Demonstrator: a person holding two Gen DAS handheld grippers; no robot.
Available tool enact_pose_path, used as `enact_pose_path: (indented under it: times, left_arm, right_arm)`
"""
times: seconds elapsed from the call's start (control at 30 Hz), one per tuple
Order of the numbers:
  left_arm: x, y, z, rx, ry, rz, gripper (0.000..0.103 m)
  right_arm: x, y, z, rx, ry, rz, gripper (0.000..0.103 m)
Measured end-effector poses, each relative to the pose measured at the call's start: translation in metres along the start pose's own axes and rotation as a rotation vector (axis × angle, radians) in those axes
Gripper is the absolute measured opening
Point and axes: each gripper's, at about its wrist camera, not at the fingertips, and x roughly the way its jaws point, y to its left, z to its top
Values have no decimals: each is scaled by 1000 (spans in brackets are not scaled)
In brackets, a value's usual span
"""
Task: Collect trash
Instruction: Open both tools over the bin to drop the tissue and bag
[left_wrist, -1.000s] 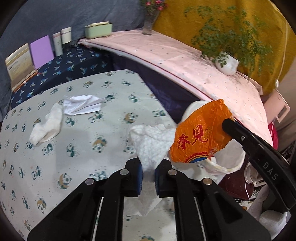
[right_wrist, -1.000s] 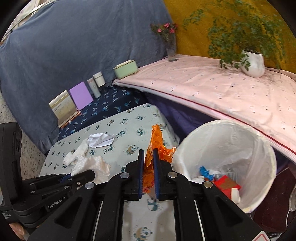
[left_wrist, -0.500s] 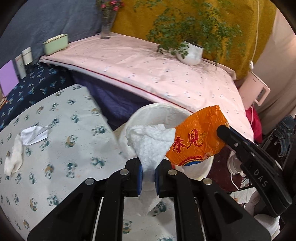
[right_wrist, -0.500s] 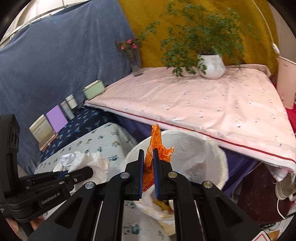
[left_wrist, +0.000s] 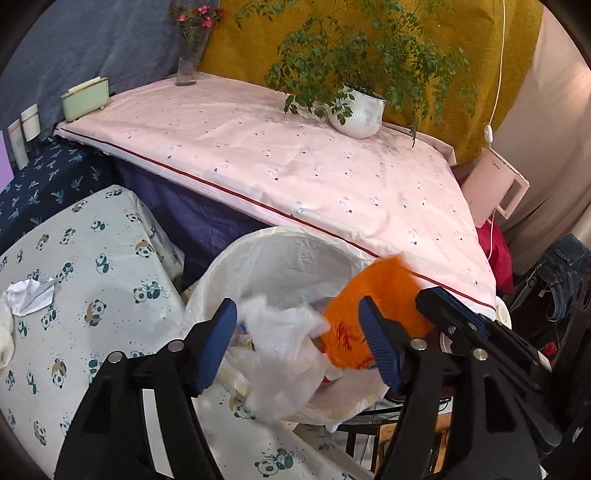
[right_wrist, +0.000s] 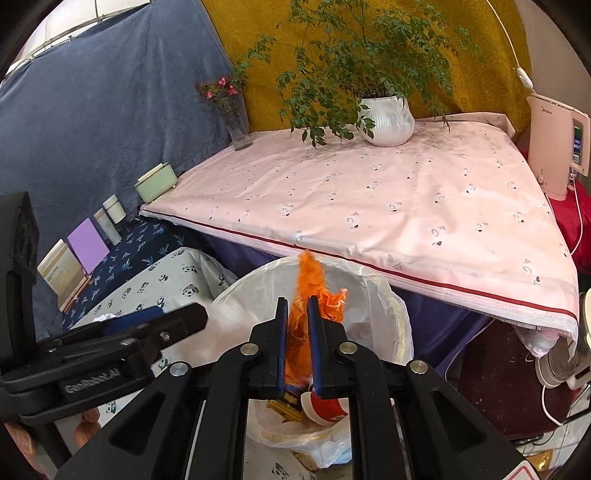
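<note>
- At the left edge of the panda-print table (left_wrist: 92, 295), a crumpled paper (left_wrist: 31, 297) and a white tissue (left_wrist: 5, 332) lie uncollected, well apart from the bin.
- The left gripper (left_wrist: 299, 347) is held over the lined trash bin (left_wrist: 295, 251) with its fingers spread wide; the white tissue wad (left_wrist: 284, 343) sits loose between them, blurred, and is probably dropping free.
- The right gripper (right_wrist: 296, 343) is held above the same bin, its fingers narrow around the orange wrapper (right_wrist: 308, 284); whether the wrapper is pinched or slipping cannot be told.
- The release is best made with both grippers kept over the bin mouth, since light pieces may catch on the liner rim.
- Inside the bin, a red-and-white cup (right_wrist: 325, 406) and a yellowish packet (right_wrist: 284, 404) are seen.
</note>
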Motion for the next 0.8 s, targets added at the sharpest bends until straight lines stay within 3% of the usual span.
enact_pose_path:
  times: [0.4,0.8]
  left_arm:
    - [-10,38,-10,-61,-1,87,71]
    - [-35,87,-30,-154,-23,177,76]
  right_arm:
    - [10,16,-3,-11,24,17,15]
    - [11,52,-11,-67,41,49,25]
